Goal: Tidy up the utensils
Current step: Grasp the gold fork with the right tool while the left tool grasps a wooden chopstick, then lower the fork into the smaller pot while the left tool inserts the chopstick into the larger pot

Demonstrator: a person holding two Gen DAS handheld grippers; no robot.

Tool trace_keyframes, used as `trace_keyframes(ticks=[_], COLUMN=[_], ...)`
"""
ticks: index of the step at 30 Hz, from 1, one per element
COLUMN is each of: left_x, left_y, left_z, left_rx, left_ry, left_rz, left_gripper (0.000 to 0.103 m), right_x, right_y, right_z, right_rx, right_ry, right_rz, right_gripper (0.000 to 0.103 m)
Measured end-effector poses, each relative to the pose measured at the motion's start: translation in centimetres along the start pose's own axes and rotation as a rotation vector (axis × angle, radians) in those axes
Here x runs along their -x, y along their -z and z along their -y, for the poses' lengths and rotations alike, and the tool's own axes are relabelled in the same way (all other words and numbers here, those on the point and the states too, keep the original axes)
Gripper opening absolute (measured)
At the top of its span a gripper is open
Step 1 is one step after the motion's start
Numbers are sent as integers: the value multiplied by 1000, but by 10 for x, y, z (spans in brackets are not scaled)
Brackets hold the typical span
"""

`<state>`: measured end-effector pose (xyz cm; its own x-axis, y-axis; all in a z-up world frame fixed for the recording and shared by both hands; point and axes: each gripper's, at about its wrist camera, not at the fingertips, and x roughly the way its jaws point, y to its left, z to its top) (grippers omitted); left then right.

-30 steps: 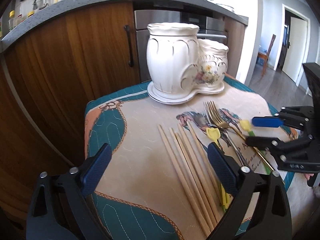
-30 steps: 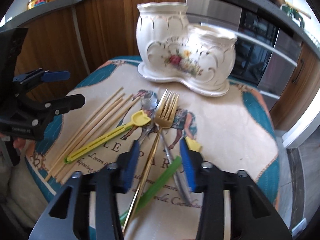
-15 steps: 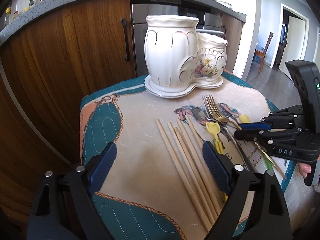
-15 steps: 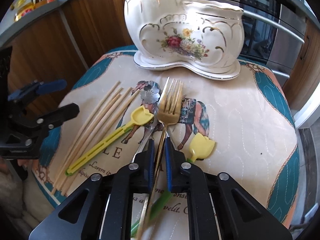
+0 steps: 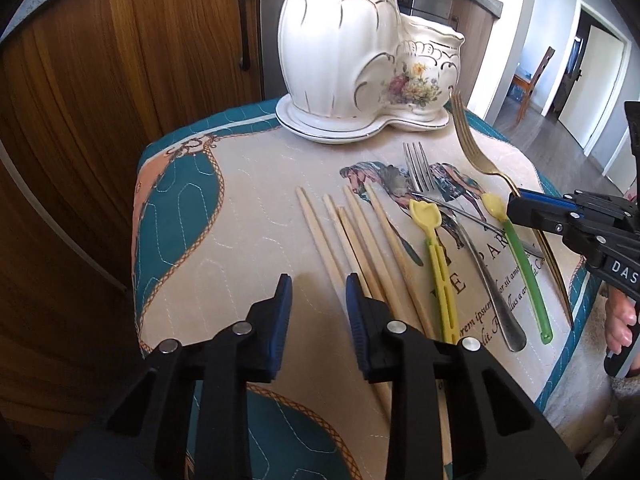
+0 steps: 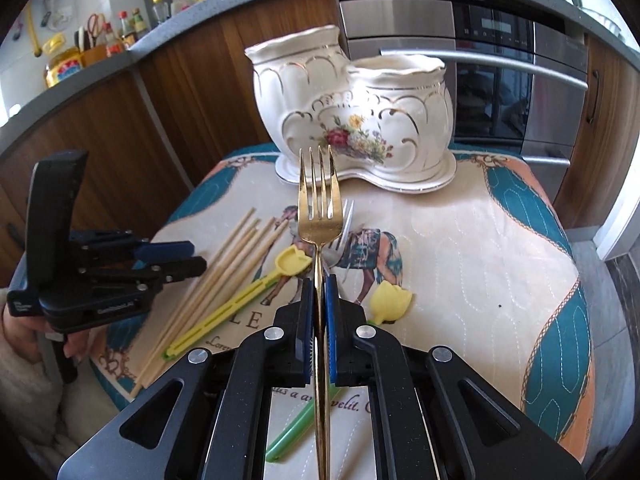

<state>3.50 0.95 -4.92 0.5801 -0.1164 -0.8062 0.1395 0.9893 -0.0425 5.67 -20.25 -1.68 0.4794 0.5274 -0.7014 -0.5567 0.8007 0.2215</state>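
Note:
My right gripper (image 6: 319,294) is shut on a gold fork (image 6: 318,200) and holds it lifted, tines pointing toward the white ceramic two-pot holder (image 6: 352,108). The gold fork also shows in the left wrist view (image 5: 470,140), raised above the cloth. My left gripper (image 5: 318,300) is partly open and empty, low over the near ends of several wooden chopsticks (image 5: 360,232). A silver fork (image 5: 444,208), a yellow tulip-ended utensil (image 5: 434,256) and a green-handled one (image 5: 520,260) lie on the cloth.
The quilted teal and beige cloth (image 5: 240,208) covers a small table. Wooden cabinets (image 5: 120,80) and a steel oven (image 6: 500,60) stand behind. The holder (image 5: 360,52) sits at the cloth's far edge. A doorway (image 5: 592,60) opens to the right.
My right gripper has closed on the gold fork and lifted it off the cloth. My left gripper has narrowed its jaws and moved forward over the chopsticks.

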Motion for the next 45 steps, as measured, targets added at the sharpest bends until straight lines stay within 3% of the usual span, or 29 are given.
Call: trace_keyframes(ticks=[9,11,14,20,26,34,45], left_x=[-10,-14,-15,-10,20,72,97], left_y=[-12,-15,-16,-16,-17,-35,-130], left_z=[7,6,3,-12,-16,-18,-8], left_rx=[7,11,26,44,52,52,78], left_ry=[-33,-43,-46,-9,27,76,177], left_rz=[-59,-60,-54,1,152,420,617], left_gripper=[24,18,8,6,6,6,6], right_x=[18,24,35,54,63,72,73], right_y=[-2,-2,-4,-7,-14,-38,-122], right_z=[-1,-1,0,-2,-1,-2,19], right_rx=[5,5,4,19,22,36,-51], right_ry=[-31,-43,-55,-43,-5,55,110], right_rz=[74,105,153,243,317,417,624], right_gripper=[7,7,7,7,7,7,7])
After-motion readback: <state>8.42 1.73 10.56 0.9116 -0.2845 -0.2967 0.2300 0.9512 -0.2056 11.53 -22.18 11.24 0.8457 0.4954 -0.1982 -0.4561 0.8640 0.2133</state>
